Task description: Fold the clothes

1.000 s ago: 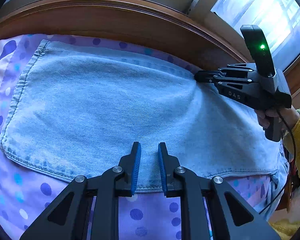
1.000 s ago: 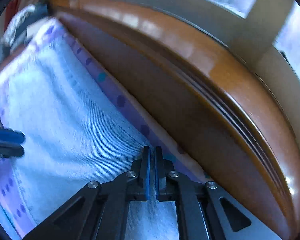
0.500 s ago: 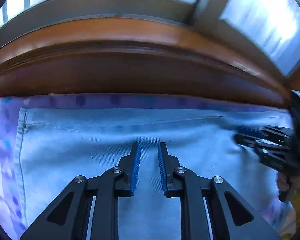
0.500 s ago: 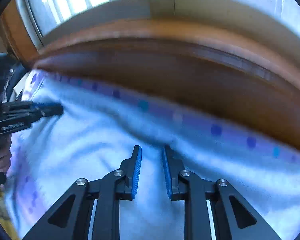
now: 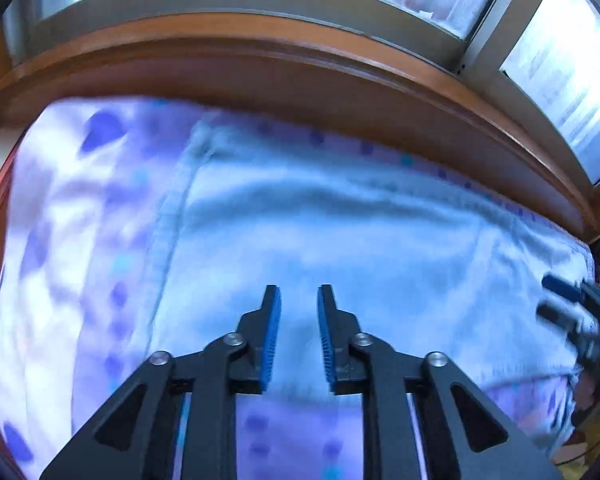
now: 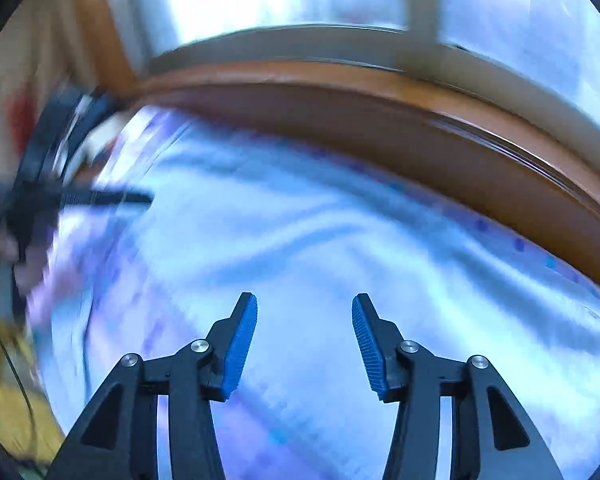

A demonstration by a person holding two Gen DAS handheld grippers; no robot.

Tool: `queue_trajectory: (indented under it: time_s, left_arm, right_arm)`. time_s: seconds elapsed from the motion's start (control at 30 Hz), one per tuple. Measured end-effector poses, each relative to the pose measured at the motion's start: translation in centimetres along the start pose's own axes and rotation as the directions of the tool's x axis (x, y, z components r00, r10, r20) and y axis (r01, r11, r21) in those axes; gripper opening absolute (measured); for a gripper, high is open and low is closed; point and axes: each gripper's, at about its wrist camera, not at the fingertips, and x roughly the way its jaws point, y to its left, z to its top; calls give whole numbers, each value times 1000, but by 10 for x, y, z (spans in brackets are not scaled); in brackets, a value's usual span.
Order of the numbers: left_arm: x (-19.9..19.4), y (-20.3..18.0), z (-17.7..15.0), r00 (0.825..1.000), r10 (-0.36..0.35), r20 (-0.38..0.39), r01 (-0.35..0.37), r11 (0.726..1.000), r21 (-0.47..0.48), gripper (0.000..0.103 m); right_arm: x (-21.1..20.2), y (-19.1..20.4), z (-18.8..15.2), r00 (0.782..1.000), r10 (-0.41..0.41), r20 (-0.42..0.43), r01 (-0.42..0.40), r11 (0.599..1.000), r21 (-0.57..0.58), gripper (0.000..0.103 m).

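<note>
A light blue denim garment (image 5: pixel 340 240) lies flat on a purple polka-dot sheet (image 5: pixel 68 240); it also fills the right wrist view (image 6: pixel 320 248). My left gripper (image 5: pixel 298 300) hovers over the garment's near edge, slightly open and empty. My right gripper (image 6: pixel 304 308) is wide open and empty above the denim. The right gripper shows blurred at the right edge of the left wrist view (image 5: pixel 572 304). The left gripper shows blurred at the left of the right wrist view (image 6: pixel 100 196).
A curved wooden headboard (image 5: pixel 300 80) runs along the far side of the bed, with windows (image 5: pixel 560 60) above it. The headboard also crosses the right wrist view (image 6: pixel 420 128). A yellow sleeve (image 6: pixel 8 380) shows at lower left.
My right gripper let go of the garment's far edge and opened wide, pulling back over the denim. My left gripper moved forward, then back to the near edge. Both views are motion-blurred.
</note>
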Motion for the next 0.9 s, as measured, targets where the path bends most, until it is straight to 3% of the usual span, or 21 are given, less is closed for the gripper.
queue_trajectory:
  time_s: [0.13, 0.2, 0.27, 0.4, 0.47, 0.6, 0.73, 0.77, 0.83, 0.87, 0.9]
  left_arm:
    - [-15, 22, -26, 1000, 25, 11, -23, 993, -114, 26]
    - [-17, 31, -31, 999, 46, 20, -43, 988, -149, 26]
    - [-16, 38, -32, 996, 89, 3, -87, 979, -186, 26]
    - [-17, 52, -34, 995, 103, -8, -102, 965, -240, 26]
    - [-15, 55, -35, 995, 96, -18, -97, 962, -257, 27]
    - [-14, 58, -33, 999, 41, 19, -33, 951, -308, 47]
    - [-14, 59, -27, 997, 42, 65, -18, 944, -330, 48]
    - [-14, 60, -28, 996, 41, 76, -13, 942, -335, 45]
    - [-16, 61, -29, 996, 34, 87, -3, 943, -333, 11]
    - [-17, 62, -30, 996, 21, 92, 11, 941, -337, 11]
    - [-19, 63, -31, 995, 3, 97, 31, 938, -346, 9]
  right_arm:
    - [34, 87, -16, 1000, -6, -1, 6, 992, -124, 49]
    - [44, 106, -28, 1000, -17, -9, 15, 989, -145, 49]
    - [101, 132, -5, 999, -30, -30, 25, 987, -160, 49]
    - [150, 168, -3, 996, -75, -38, 66, 980, -188, 49]
    - [151, 169, -4, 996, -85, -25, 79, 980, -183, 51]
    - [171, 177, 2, 995, -98, -18, 94, 984, -149, 58]
    - [193, 180, 13, 996, -82, -16, 80, 992, -94, 58]
    - [194, 178, 14, 997, -73, -19, 72, 995, -71, 54]
    - [195, 175, 18, 997, -67, -23, 66, 997, -30, 28]
    - [194, 172, 19, 998, -57, -30, 57, 998, -17, 10]
    - [192, 171, 22, 999, -43, -34, 43, 999, 1, 7]
